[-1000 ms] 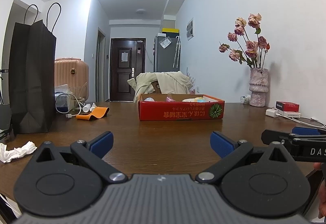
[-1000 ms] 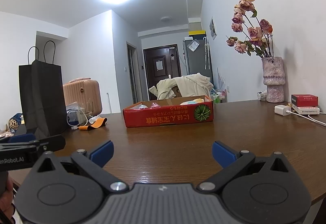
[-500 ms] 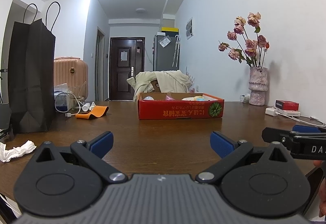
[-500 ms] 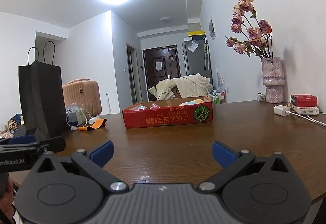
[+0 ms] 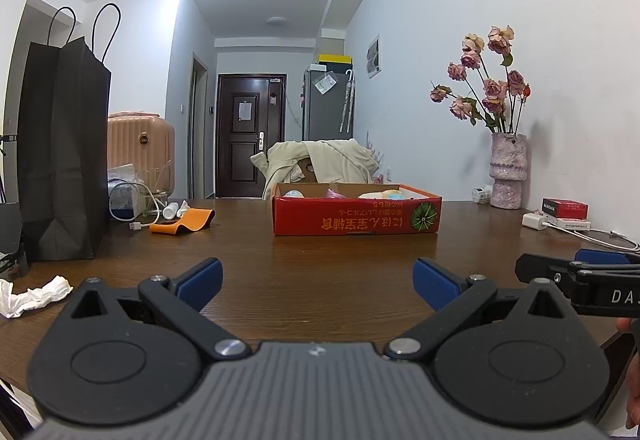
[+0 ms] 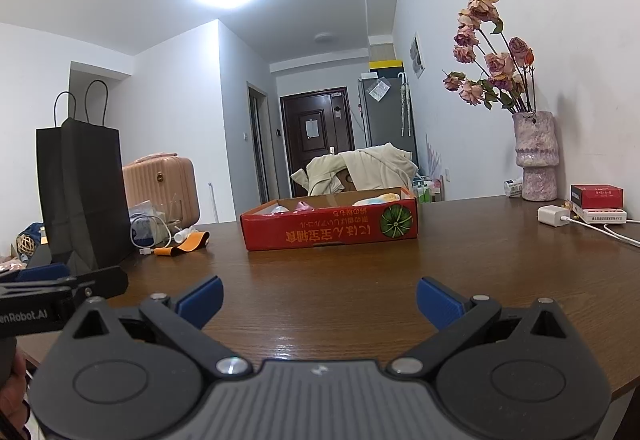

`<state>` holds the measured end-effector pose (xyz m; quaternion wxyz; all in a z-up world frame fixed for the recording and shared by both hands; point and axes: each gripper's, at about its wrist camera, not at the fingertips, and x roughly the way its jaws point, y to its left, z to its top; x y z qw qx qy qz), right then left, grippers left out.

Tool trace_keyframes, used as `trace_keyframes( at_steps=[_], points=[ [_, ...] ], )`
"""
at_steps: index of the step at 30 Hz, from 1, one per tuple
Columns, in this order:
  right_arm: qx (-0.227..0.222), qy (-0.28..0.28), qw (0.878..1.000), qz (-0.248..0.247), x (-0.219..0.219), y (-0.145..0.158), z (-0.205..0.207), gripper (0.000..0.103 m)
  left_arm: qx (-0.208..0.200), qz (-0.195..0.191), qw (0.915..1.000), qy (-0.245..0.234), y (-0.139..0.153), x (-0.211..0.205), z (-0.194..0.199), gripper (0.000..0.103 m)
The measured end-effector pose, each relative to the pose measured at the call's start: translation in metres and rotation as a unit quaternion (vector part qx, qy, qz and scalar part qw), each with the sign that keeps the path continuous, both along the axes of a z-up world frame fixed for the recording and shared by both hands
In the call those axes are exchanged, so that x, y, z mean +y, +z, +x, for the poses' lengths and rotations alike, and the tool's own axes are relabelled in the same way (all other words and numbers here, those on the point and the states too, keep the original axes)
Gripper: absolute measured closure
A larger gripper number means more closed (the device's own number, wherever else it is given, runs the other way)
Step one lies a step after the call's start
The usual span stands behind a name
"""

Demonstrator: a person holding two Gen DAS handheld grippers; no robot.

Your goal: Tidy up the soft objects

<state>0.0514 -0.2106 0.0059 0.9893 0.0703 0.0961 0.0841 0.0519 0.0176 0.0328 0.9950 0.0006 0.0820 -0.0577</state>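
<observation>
Little has been shifted since the earlier frames: both views are held almost as before, with the red box seen very slightly lower in the left wrist view. Left tongs (image 5: 316, 282) are held spread wide above the worktop (image 5: 320, 260), nothing between the blue pads. Right tongs (image 6: 318, 300) are likewise spread and empty. Each pair is glimpsed at the edge of the other's view.

Red box (image 5: 356, 213), a shallow open cardboard tray with upside-down print and a green melon picture on its front, is set flat near the middle of the worktop, well apart from both tongs. Soft objects (image 5: 380, 194) are lying inside it: pale, pink and yellow-blue shapes are seen just above the rim; what they are cannot be told.

Black paper bag (image 5: 64, 155) is stood upright at the left edge; its contents are hidden. Crumpled white tissue (image 5: 32, 296) is noted near its foot. An orange strap (image 5: 184, 222) and a white cable (image 5: 132, 203) lie beside the bag. On the right, a vase (image 5: 507, 169) holding dried roses is stood against the wall, with a small red carton (image 5: 565, 207) and a white charger (image 5: 535, 220) close by.
</observation>
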Motion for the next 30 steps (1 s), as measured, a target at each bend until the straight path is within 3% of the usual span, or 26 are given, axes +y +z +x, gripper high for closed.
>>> trace_keyframes(
  at_steps=[30],
  points=[
    [-0.002,-0.003,1.0,0.001,0.0004,-0.0009,-0.0008,0.0,-0.012,-0.002,0.9999,-0.002,0.0018,-0.0008,-0.0036,0.0]
  ],
)
